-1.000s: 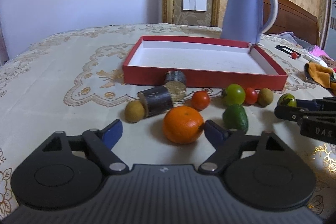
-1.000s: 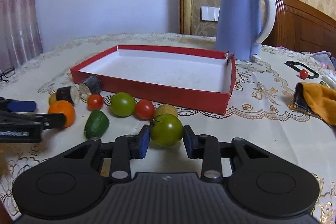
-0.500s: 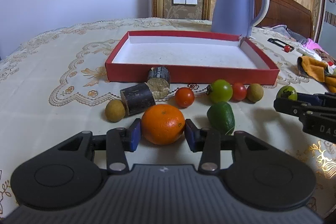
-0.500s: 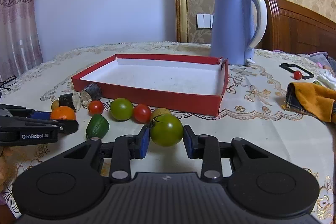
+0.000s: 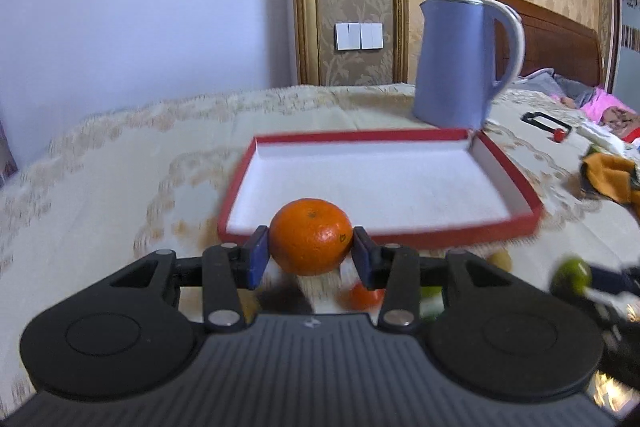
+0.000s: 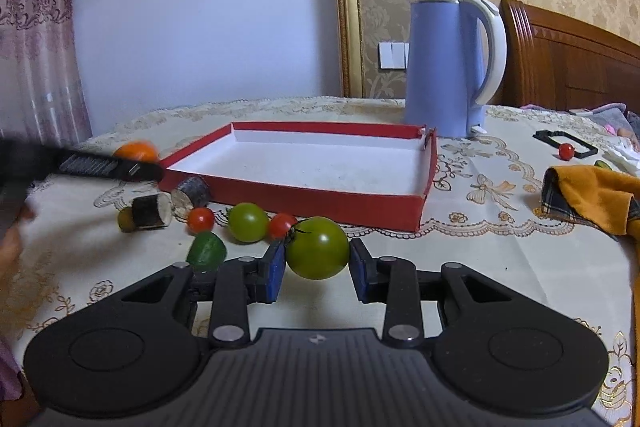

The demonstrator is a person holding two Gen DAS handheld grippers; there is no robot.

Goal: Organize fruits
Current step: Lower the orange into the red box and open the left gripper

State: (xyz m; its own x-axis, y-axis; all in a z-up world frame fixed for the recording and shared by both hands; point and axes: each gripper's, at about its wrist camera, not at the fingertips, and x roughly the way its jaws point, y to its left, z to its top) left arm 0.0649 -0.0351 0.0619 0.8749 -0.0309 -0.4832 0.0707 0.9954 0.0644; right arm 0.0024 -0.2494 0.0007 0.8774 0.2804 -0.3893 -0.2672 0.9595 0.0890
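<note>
The left hand-held gripper (image 5: pixel 308 257) clamps the orange (image 5: pixel 310 241) at centre frame, raised before the red tray (image 5: pixel 516 183). The right hand-held gripper (image 6: pixel 316 265) pinches the green tomato (image 6: pixel 318 247), lower centre, above the tabletop (image 6: pixel 500 251).

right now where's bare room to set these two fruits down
The red tray is bare inside, its whole white floor free. Cloth between the tray and the orange towel is also open. It is crowded along the tray's front wall: tomatoes, wood pieces.
</note>
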